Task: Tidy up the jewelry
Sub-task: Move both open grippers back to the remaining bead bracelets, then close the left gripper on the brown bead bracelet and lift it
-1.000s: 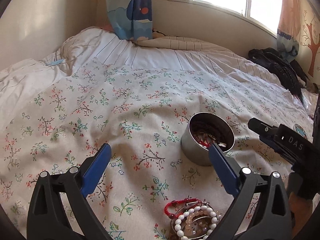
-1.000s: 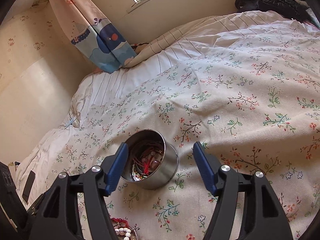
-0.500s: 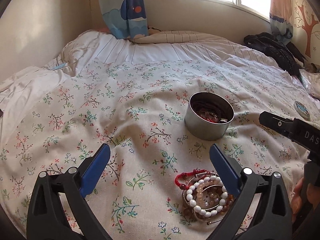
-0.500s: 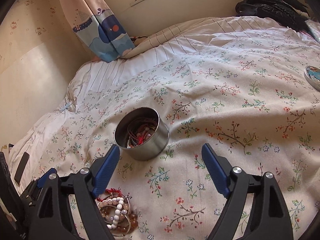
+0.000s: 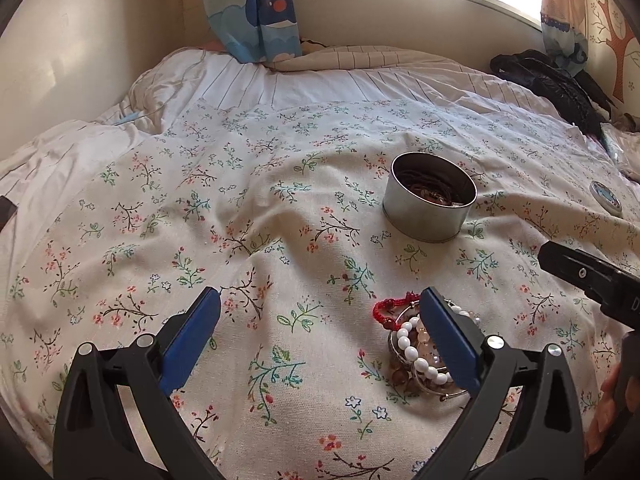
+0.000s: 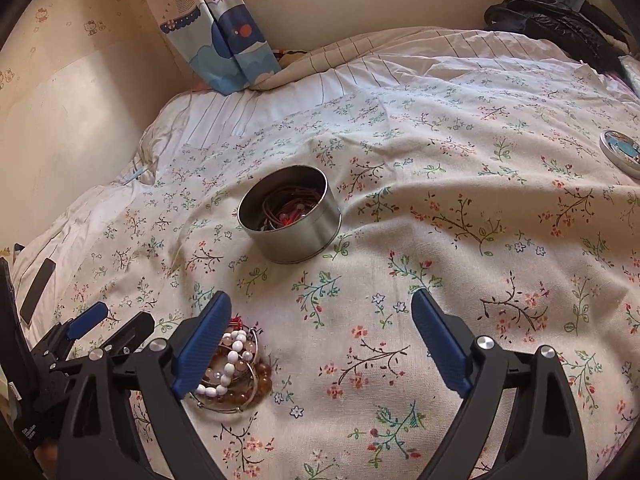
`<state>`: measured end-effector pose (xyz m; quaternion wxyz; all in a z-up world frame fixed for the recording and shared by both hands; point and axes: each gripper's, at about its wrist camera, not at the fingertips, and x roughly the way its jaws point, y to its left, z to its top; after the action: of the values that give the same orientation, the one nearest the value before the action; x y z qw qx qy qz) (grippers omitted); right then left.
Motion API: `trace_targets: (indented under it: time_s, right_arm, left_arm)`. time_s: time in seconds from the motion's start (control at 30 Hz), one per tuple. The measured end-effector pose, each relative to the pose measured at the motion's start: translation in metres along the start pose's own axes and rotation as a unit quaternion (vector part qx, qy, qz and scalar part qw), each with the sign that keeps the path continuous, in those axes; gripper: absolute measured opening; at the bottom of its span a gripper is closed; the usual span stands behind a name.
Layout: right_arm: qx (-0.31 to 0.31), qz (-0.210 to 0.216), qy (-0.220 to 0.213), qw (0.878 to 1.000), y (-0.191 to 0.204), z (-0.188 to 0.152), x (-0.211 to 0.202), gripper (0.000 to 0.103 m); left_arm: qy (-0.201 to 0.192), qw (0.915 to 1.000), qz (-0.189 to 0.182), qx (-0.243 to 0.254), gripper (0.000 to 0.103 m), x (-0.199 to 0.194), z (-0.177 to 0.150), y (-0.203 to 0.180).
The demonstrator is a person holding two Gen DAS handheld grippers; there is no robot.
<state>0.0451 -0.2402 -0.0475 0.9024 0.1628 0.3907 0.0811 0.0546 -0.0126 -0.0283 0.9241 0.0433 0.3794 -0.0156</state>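
A round metal tin [image 5: 430,200] with cords and beads inside stands on the floral bedspread; it also shows in the right wrist view [image 6: 290,220]. A pile of bracelets [image 5: 412,348] with white beads, amber beads and a red cord lies nearer, partly behind my left gripper's right finger. My left gripper [image 5: 320,332] is open and empty above the bedspread. My right gripper [image 6: 320,334] is open and empty; the bracelets [image 6: 232,372] lie beside its left finger. The left gripper [image 6: 84,324] shows at the lower left there.
A round tin lid [image 6: 620,152] lies on the bedspread at the right, also seen in the left wrist view [image 5: 606,196]. A black jacket [image 5: 556,84] lies at the far right by the window. A dark flat object [image 6: 38,290] lies at the left edge.
Both grippers have pulled back from the tin toward me, so the tin looks farther away and the bracelet pile has come fully into view. Both stay open.
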Motion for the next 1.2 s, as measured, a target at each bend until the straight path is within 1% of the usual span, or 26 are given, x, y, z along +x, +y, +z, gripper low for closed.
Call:
trace_targets:
  time_s: [0.3,0.37,0.5,0.6,0.63,0.7,0.77,0.87,0.97,1.0,1.03,1.07,1.1,1.13,1.2]
  right_arm:
    - [-0.023,0.001,0.02,1.0,0.01,-0.004,0.008,0.09]
    - [-0.034,0.003,0.027,0.999,0.014,-0.006,0.011,0.09]
    - [-0.071,0.004,0.05,0.996,0.03,-0.011,0.022,0.091]
    - [-0.099,-0.001,0.065,0.993,0.039,-0.016,0.029,0.091]
    - [-0.107,-0.007,0.068,0.992,0.042,-0.017,0.03,0.091]
    - [-0.113,-0.04,0.06,0.991,0.04,-0.017,0.029,0.091]
    - [-0.096,-0.059,0.053,0.992,0.03,-0.014,0.026,0.091]
    - [-0.059,-0.073,0.052,0.994,0.012,-0.01,0.024,0.091]
    - [-0.039,-0.068,0.05,0.996,0.003,-0.008,0.023,0.091]
    - [-0.04,-0.067,0.051,0.996,0.003,-0.008,0.023,0.091]
    - [-0.043,-0.067,0.051,0.996,0.004,-0.007,0.023,0.091]
    - [-0.045,-0.066,0.051,0.995,0.006,-0.007,0.023,0.091]
    - [-0.048,-0.065,0.051,0.995,0.007,-0.007,0.022,0.091]
    - [-0.048,-0.064,0.051,0.995,0.007,-0.007,0.023,0.092]
    - [-0.045,-0.061,0.051,0.996,0.006,-0.007,0.023,0.092]
  left_arm:
    - [0.009,0.9999,0.005,-0.002,0.095,0.001,-0.003,0.005]
    - [0.016,0.9996,0.015,-0.016,0.095,0.004,-0.003,0.013]
    - [0.029,0.9974,0.017,-0.064,0.095,0.009,-0.002,0.037]
    - [0.026,0.9967,0.011,-0.076,0.095,0.007,-0.003,0.044]
    - [0.021,0.9971,0.001,-0.073,0.095,0.005,-0.003,0.043]
    - [0.011,0.9983,-0.024,-0.053,0.095,0.0,-0.003,0.033]
    - [0.009,0.9991,-0.039,-0.009,0.095,-0.002,-0.004,0.014]
    - [0.009,0.9963,-0.066,0.054,0.095,-0.005,-0.008,-0.014]
    - [0.02,0.9924,-0.08,0.091,0.089,-0.003,-0.012,-0.033]
    - [0.032,0.9911,-0.089,0.094,0.081,0.001,-0.012,-0.035]
    - [0.047,0.9896,-0.102,0.091,0.066,0.006,-0.014,-0.036]
    - [0.068,0.9876,-0.115,0.083,0.059,0.013,-0.015,-0.036]
    - [0.089,0.9853,-0.127,0.071,0.048,0.02,-0.017,-0.034]
    - [0.106,0.9828,-0.14,0.058,0.045,0.026,-0.018,-0.03]
    - [0.121,0.9792,-0.161,0.028,0.033,0.032,-0.019,-0.022]
